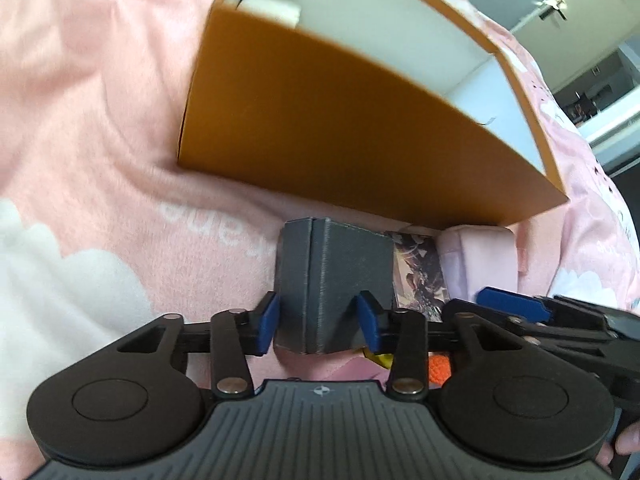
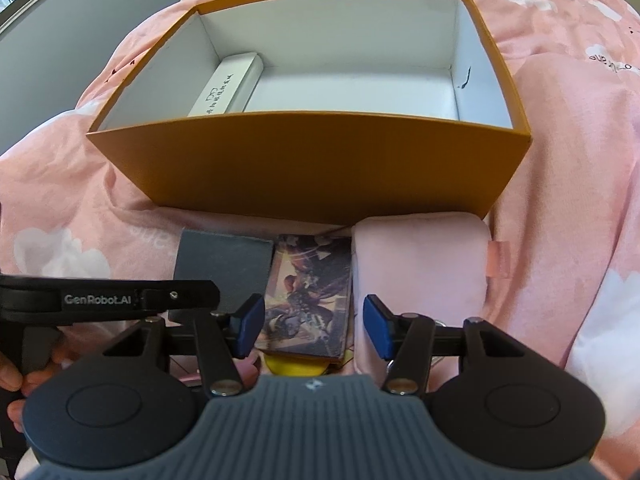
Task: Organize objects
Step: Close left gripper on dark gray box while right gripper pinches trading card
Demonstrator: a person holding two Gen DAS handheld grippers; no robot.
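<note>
An open orange box [image 1: 320,120] [image 2: 312,168] with a white inside sits on a pink blanket; a long white carton [image 2: 228,86] lies in its left side. My left gripper [image 1: 318,320] is shut on a small dark grey box [image 1: 340,276], tilted just in front of the orange box; it also shows in the right wrist view [image 2: 222,268]. My right gripper [image 2: 314,328] is open, its pads on either side of a picture-printed card box [image 2: 308,300], not touching it. A pale pink soft pouch [image 2: 420,272] lies to the right.
The pink blanket [image 2: 560,160] with white cloud prints covers the bed. A yellow object [image 2: 296,366] and an orange one [image 1: 440,368] peek out beneath the grippers. A grey wall and window stand at the far left, a doorway at the far right.
</note>
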